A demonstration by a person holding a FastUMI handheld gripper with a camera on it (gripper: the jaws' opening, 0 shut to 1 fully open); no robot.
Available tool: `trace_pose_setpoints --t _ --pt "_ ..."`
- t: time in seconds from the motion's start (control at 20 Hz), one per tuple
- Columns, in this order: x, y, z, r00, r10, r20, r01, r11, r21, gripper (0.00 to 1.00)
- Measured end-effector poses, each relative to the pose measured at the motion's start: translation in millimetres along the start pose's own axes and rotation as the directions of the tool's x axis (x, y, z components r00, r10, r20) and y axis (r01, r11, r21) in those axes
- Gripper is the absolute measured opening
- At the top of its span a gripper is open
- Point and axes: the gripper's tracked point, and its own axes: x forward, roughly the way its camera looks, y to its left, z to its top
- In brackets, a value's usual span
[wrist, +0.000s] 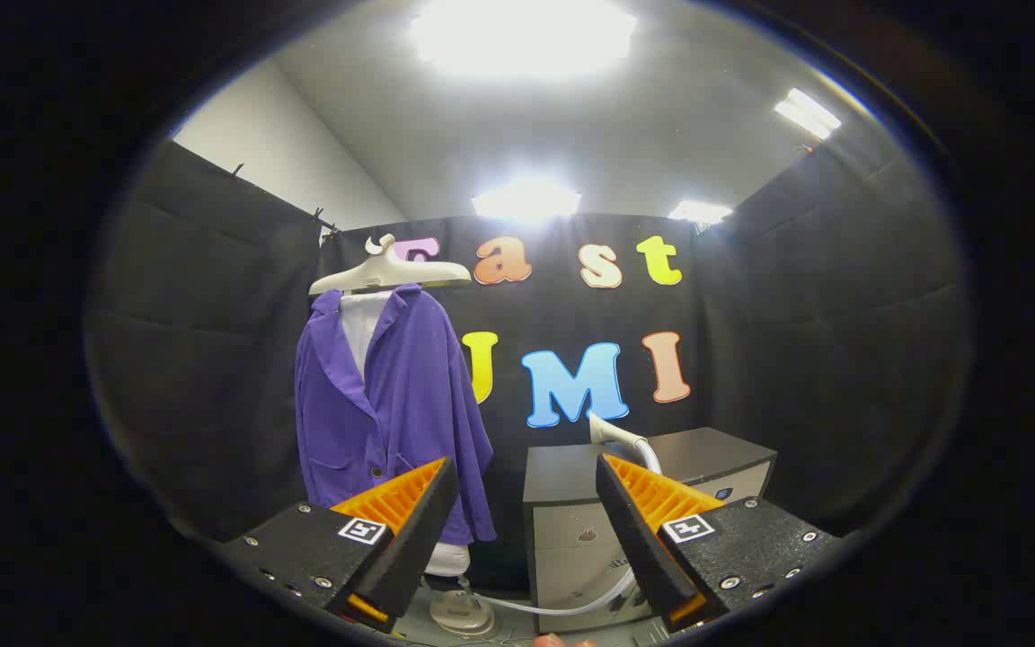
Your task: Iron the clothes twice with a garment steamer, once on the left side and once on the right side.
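Gripper view: your tool (526, 517) is wide open, holding nothing. Purple jacket (392, 404) hangs at eleven o'clock; steamer head (612, 433) rests on the cabinet (706, 458) at one o'clock. Judging by this, both passes remain.

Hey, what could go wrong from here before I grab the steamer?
1. The steamer head rests on the cabinet beyond the open gripper; a poor grip on its rounded neck might let it slip.
2. Its hose loops down past the cabinet to the base under the jacket; lifting the head may tug or snag it.
3. The jacket hangs loosely on a hanger, so it may swing when pressed.
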Motion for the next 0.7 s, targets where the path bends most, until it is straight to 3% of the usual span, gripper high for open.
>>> trace_pose_setpoints --t 0.7 --pt "6.2 9.8 -0.9 1.000 -0.011 -0.011 0.011 1.000 -0.017 0.95"
